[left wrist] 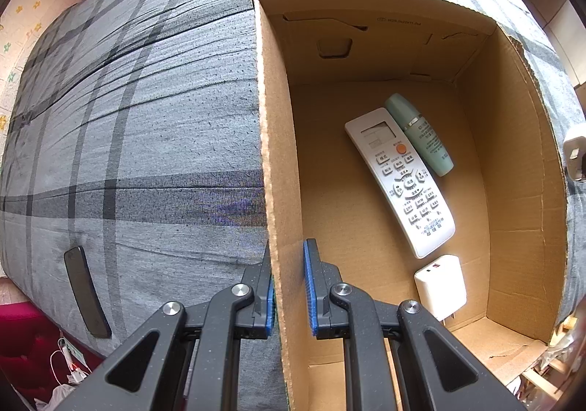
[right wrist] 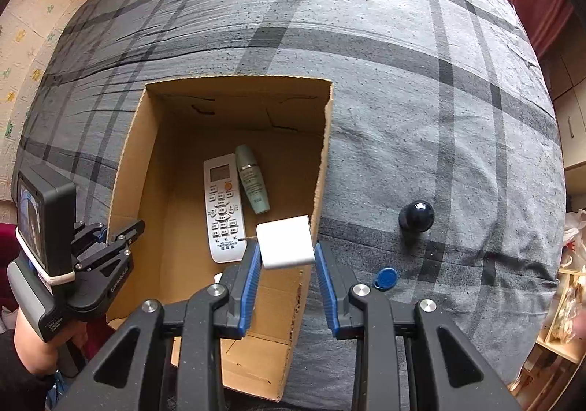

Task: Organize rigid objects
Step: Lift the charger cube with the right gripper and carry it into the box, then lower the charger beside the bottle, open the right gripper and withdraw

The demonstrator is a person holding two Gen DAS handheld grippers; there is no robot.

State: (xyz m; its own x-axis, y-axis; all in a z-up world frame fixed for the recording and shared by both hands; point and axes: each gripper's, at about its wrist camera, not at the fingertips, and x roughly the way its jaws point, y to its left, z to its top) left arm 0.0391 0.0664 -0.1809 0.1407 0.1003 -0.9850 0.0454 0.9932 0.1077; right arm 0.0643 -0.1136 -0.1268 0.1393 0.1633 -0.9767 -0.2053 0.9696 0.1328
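An open cardboard box [right wrist: 135, 154] [left wrist: 278, 154] lies on a grey plaid bed. Inside lie a white remote [left wrist: 399, 180] [right wrist: 223, 206], a green bottle [left wrist: 419, 133] [right wrist: 252, 178] and a white charger [left wrist: 441, 284]. My left gripper [left wrist: 287, 283] [right wrist: 113, 228] straddles the box's left wall, its jaws close on the cardboard. My right gripper [right wrist: 287, 261] is shut on a second white charger [right wrist: 285, 242], held above the box's right wall.
A dark round-topped object [right wrist: 415, 219] and a blue key fob [right wrist: 385, 278] lie on the bed right of the box. A black phone [left wrist: 87, 292] lies on the bed left of the box. Red furniture and cables sit below the bed's left edge.
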